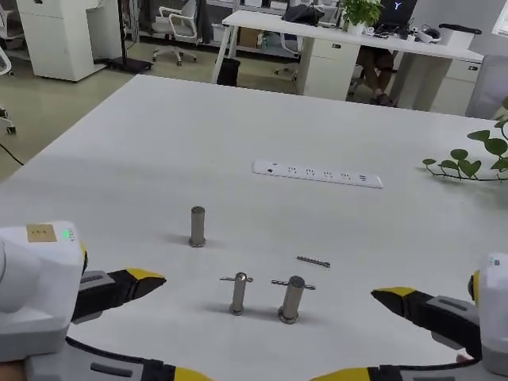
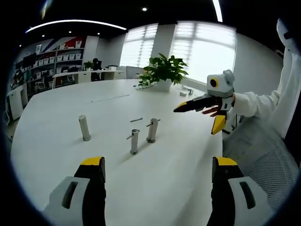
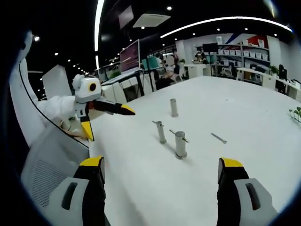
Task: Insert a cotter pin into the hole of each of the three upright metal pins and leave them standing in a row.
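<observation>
The left gripper [image 2: 158, 162] hangs low at the near left edge of the white table [image 1: 159, 143], its 2 yellow-tipped jaws spread wide and empty. Just past it in the head view stands the bare pin [image 1: 198, 226], upright and alone, farther back than the other 2, its top plain. To its right and nearer the person, the middle pin [image 1: 238, 298] and the right-hand pin [image 1: 290, 303] stand upright close beside each other without touching. Each is crossed near its top by one of the 2 fitted cotter pins [image 1: 226, 279]. The loose cotter pin [image 1: 313, 261] lies flat on the table just behind and to the right of the right-hand pin, touching nothing. Farther back lies a white power strip [image 1: 317, 174], and leafy plant sprigs [image 1: 476, 155] reach in from the right edge. The right gripper [image 3: 161, 163] hovers at the near right, its jaws also wide apart and empty, well clear of the pins.
</observation>
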Demonstrator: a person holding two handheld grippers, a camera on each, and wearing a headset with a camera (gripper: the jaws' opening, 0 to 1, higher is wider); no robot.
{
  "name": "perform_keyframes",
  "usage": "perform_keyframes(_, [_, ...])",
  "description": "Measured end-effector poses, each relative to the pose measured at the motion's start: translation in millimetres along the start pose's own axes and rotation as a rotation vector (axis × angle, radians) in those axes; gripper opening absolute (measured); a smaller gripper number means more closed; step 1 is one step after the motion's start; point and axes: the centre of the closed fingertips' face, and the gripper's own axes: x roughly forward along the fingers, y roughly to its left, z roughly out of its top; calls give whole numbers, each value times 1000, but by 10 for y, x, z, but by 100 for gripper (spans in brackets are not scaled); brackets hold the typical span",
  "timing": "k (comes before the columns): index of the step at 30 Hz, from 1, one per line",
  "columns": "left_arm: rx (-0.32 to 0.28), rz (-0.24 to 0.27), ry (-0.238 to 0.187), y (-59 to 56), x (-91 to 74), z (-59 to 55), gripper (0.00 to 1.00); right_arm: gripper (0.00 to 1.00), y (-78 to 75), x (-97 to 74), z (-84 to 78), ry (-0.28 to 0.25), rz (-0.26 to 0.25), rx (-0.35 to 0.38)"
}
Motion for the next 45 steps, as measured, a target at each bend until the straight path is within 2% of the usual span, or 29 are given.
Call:
perform_keyframes(7, [-4, 27, -1, 124, -37, 10, 93, 99, 16, -2, -65, 15, -5, 11])
perform_keyframes(10, [-8, 46, -19, 206, -33, 67, 91, 99, 6, -10, -47, -7, -15, 22])
perform_keyframes(13, [-9, 106, -64, 387, -22, 200, 90, 99, -32, -31, -48, -9, -38, 31])
perform_keyframes(16, [-27, 131, -99, 508, -12, 314, 88, 99, -27, -45, -43, -13, -41, 34])
perform_keyframes(23, [-4, 202, -119, 845, 117, 510, 87, 99, -24, -64, -78, 1, -59, 38])
perform_keyframes(24, [-3, 228, -120, 929, 148, 514, 86, 99, -36, -71, -89, 8, -65, 35])
perform_keyframes(27, [-17, 248, -110, 1070, 234, 484, 82, 99, -44, -81, -91, 8, -66, 42])
perform_keyframes(28, [-41, 254, -129, 1120, 261, 502, 82, 99, -46, -83, -88, 7, -67, 44])
perform_keyframes(31, [-62, 264, -147, 1219, 329, 532, 81, 99, -38, -85, -83, 3, -65, 54])
perform_keyframes(35, [-61, 272, -146, 1300, 435, 542, 74, 99, -27, -67, -94, 11, -63, 59])
perform_keyframes(37, [-67, 262, -137, 1312, 503, 517, 72, 99, -12, -53, -112, 14, -59, 62])
perform_keyframes(40, [-48, 274, -92, 1356, 588, 432, 63, 99, 4, -37, -161, 28, -55, 72])
perform_keyframes(42, [-40, 286, -86, 1397, 641, 415, 60, 99, 5, -36, -193, 40, -52, 75])
perform_keyframes(45, [-58, 334, -68, 1539, 692, 356, 56, 99, 2, -42, -208, 48, -52, 78])
